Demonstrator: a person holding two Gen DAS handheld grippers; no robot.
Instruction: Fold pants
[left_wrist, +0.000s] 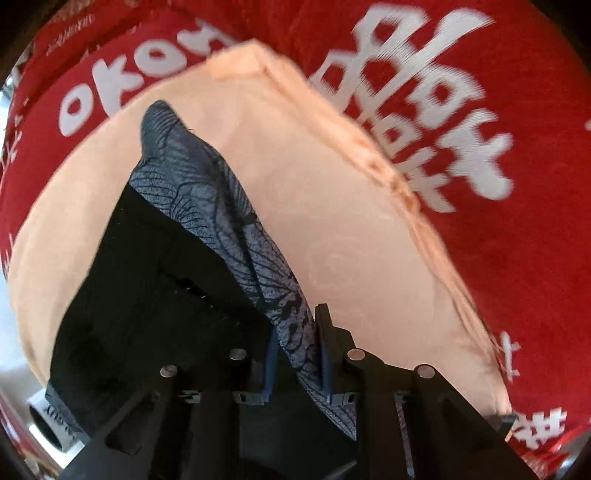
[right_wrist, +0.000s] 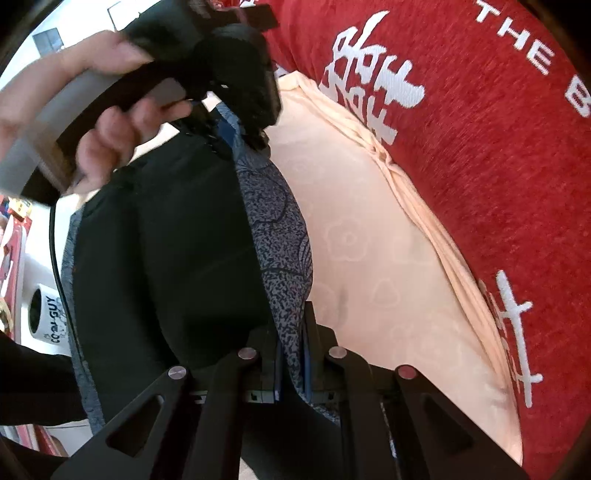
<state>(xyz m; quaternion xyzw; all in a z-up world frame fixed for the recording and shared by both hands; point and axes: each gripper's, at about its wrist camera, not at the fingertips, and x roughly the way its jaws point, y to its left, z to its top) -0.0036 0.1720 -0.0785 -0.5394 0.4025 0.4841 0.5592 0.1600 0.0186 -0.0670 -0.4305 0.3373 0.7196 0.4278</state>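
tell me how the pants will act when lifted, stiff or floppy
Probably floppy: the pants bunch into soft folds between the left gripper and the right gripper. Likely light, since thin pinches hold them up. The loose part would probably sag.

In the left wrist view the white lettering (left_wrist: 424, 92) at upper right is motion-smeared and unreadable. The white mug (left_wrist: 48, 424) at lower left is cut by the frame edge (its print illegible). The right wrist view's hand (right_wrist: 92, 122) at upper left is blurred.
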